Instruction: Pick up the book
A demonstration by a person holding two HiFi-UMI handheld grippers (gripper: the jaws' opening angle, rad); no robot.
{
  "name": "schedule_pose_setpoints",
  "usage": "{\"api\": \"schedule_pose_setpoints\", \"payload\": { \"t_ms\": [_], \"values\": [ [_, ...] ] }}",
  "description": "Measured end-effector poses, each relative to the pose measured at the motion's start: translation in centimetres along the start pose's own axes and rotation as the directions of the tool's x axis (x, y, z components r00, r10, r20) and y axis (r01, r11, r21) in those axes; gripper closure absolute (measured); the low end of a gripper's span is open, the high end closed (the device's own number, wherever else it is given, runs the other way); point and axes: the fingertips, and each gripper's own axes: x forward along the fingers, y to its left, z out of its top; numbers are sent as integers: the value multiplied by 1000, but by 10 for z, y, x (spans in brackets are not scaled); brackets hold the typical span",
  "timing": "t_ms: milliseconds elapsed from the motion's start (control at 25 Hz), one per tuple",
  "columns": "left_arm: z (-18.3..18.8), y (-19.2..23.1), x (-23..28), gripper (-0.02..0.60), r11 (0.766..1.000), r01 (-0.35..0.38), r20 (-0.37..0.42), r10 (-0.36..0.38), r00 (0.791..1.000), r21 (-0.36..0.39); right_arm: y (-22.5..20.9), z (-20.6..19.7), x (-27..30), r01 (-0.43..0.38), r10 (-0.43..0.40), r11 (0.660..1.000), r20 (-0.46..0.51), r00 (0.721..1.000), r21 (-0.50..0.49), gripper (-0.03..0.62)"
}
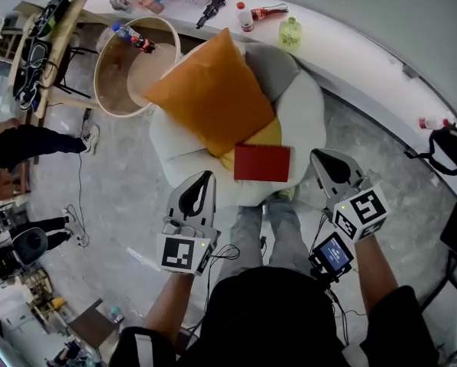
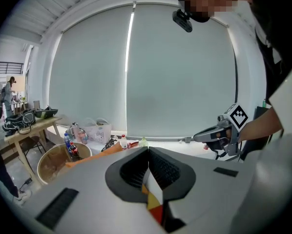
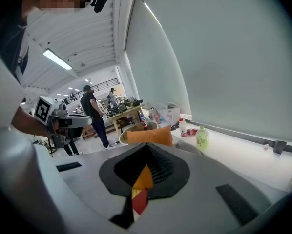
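A red book [image 1: 261, 163] lies flat on the front of a white padded seat [image 1: 309, 117], next to a yellow cushion [image 1: 268, 134] and a big orange cushion [image 1: 213, 90]. My left gripper [image 1: 208, 176] hovers just left of the book, jaws closed together with nothing in them. My right gripper [image 1: 318, 156] hangs just right of the book, also shut and empty. In the left gripper view the left gripper [image 2: 148, 150] shows a sliver of the red book [image 2: 158, 212] below its jaws. The right gripper view shows the right gripper [image 3: 147, 145] over the same book [image 3: 139, 200].
A round wooden tub [image 1: 110, 90] with bottles stands left of the seat. A white ledge [image 1: 351, 48] behind carries a green bottle [image 1: 290, 33] and other small items. People stand by a table [image 1: 49, 44] at the left. A black bag [image 1: 450, 147] sits at the right.
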Motion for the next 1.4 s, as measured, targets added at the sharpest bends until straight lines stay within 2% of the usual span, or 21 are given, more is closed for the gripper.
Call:
{"api": "schedule_pose_setpoints", "payload": {
  "t_ms": [160,280,520,760,920,1040,1160,1400],
  "values": [
    [-46,14,25,568,1000,16,-59,-18,998,-27,-5,-33,29,-16,17,1000,-61,998,10,583],
    [-76,24,40,568,999,36,-98,-37,994,-12,-10,-56,48,-17,20,999,-85,996,37,583],
    [-130,39,56,568,999,32,-135,-36,990,-31,-17,-122,87,-7,17,998,-156,988,59,583],
    [-208,59,80,568,999,13,-186,-22,982,-53,-46,-196,129,42,-14,989,-195,981,140,582],
    [-251,59,84,568,996,10,-247,-32,969,-88,-49,-245,138,45,5,983,-267,964,181,582],
    [-268,55,90,568,996,21,-261,-43,964,-86,-50,-272,144,37,20,983,-306,952,180,580],
    [-283,52,95,568,995,30,-268,-53,962,-90,-51,-295,150,35,35,979,-334,942,200,506],
    [-327,40,115,568,995,39,-306,-64,950,-87,-60,-344,164,47,43,972,-372,927,230,486]
  ]
}}
